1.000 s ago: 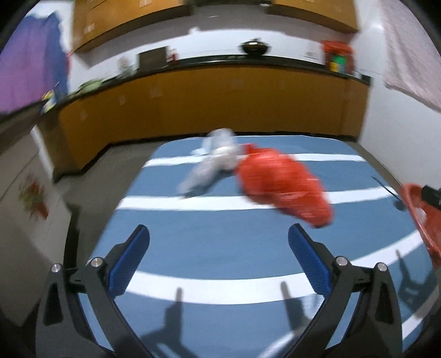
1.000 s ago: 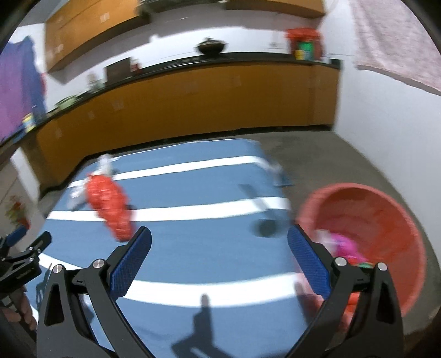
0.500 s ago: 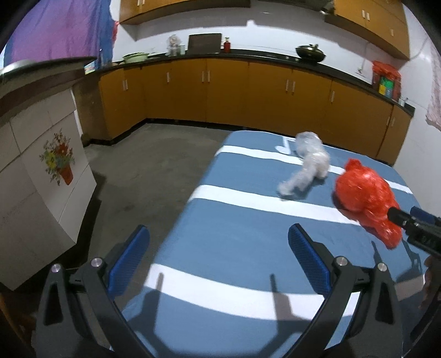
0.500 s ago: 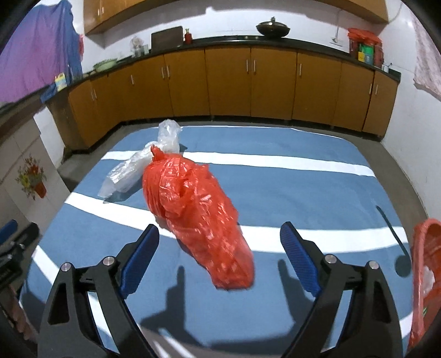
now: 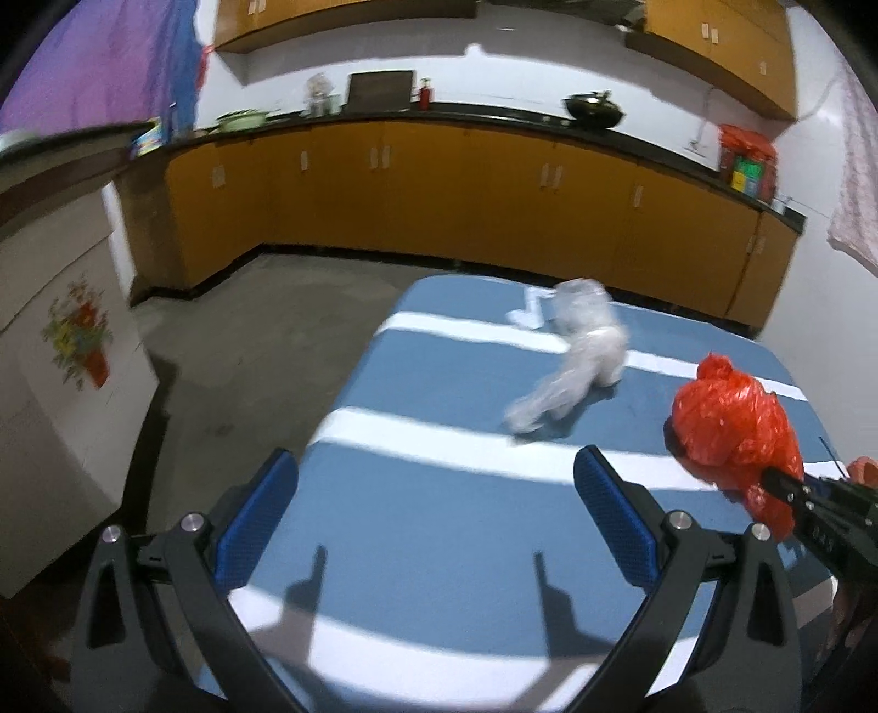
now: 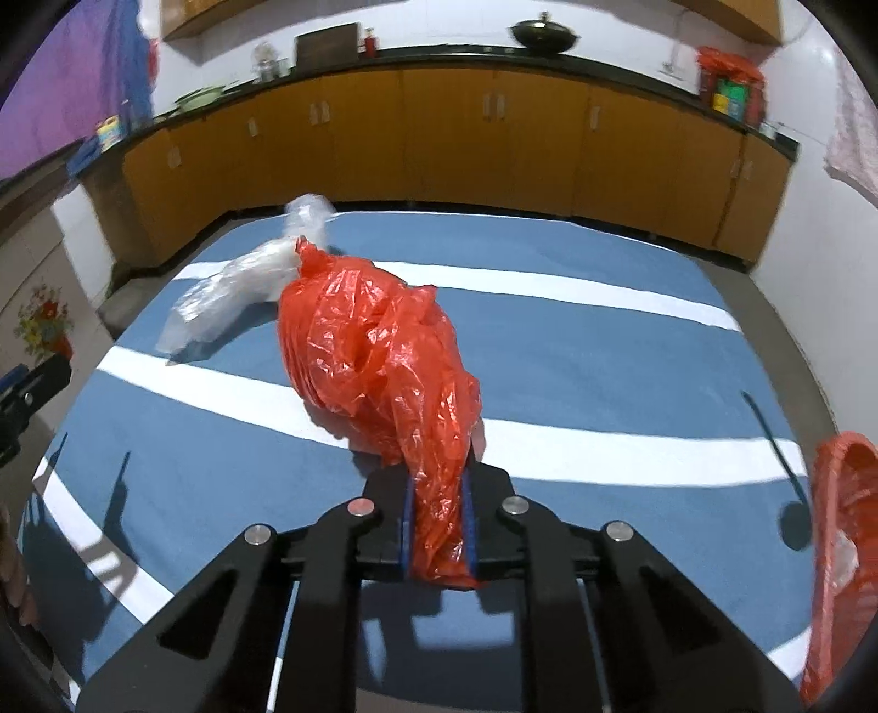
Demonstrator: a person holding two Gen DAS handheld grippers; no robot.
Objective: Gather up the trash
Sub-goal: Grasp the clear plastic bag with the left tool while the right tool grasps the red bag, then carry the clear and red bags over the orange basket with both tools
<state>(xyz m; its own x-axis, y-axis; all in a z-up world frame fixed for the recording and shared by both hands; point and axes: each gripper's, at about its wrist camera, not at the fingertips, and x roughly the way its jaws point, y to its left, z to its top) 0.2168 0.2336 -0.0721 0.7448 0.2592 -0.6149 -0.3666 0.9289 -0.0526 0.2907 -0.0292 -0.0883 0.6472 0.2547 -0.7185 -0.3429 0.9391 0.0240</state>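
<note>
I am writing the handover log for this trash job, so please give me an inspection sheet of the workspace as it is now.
Surface: blue cloth with white stripes, shadows on it.
Job's things: red plastic bag, its near end pinched, the rest lying on the cloth; clear plastic bag beside it, apparently touching; red basket at the right edge, trash inside.
Clutter: small white scrap behind the clear bag.
Grippers: right hand-held gripper shut on the red bag; left hand-held gripper open, holding nothing.
Cables: nothing seen.
Surroundings: orange cabinets, dark wok on the counter, concrete floor.
</note>
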